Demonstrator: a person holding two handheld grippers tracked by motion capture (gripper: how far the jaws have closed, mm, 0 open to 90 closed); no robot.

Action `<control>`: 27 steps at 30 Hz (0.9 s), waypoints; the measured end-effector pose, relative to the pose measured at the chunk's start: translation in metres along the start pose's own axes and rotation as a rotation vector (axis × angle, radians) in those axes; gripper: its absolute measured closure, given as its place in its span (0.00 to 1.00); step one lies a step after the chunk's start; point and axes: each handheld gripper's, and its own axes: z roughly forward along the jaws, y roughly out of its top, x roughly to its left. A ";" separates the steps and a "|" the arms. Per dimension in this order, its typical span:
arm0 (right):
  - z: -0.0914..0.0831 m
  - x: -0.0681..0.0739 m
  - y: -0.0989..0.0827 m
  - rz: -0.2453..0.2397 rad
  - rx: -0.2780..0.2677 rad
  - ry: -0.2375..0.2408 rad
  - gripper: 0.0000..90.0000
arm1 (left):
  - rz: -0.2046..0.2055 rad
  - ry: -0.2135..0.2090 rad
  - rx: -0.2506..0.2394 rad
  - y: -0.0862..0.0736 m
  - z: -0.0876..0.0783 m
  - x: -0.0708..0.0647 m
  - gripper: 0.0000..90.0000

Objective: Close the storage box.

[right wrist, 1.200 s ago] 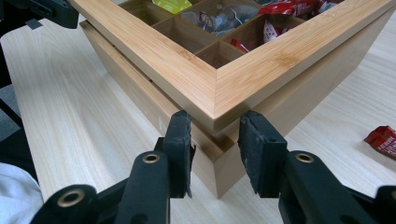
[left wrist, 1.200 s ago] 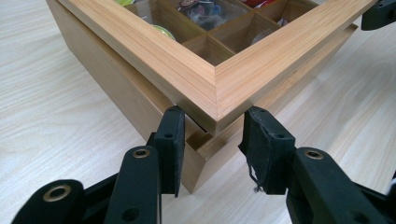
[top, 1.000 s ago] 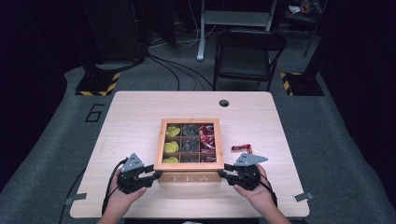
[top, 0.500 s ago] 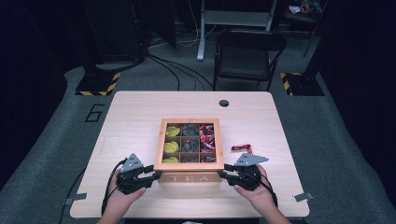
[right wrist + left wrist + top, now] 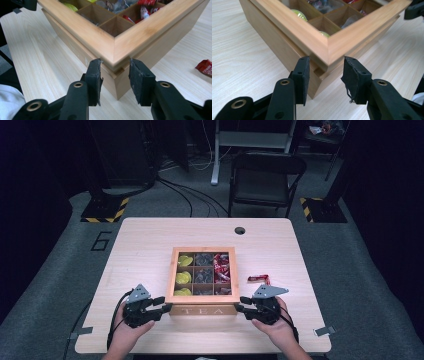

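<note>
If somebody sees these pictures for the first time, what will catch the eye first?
Probably the wooden tea box at the table's near middle, its compartments holding yellow, grey and red packets. The left gripper and right gripper each straddle a front corner of it. A red packet lies right of it.

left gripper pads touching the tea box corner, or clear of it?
Cannot tell. In the left gripper view the left gripper straddles the near corner of the tea box; one pad sits right against the wood, the other pad shows a slim gap.

The tea box (image 5: 322, 37) runs off the top edge in both gripper views; its grey packets (image 5: 204, 260) too small to read.
</note>
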 end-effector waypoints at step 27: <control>-0.016 -0.020 0.011 0.044 -0.085 -0.049 0.61 | -0.038 0.088 -0.020 0.016 -0.008 0.024 0.56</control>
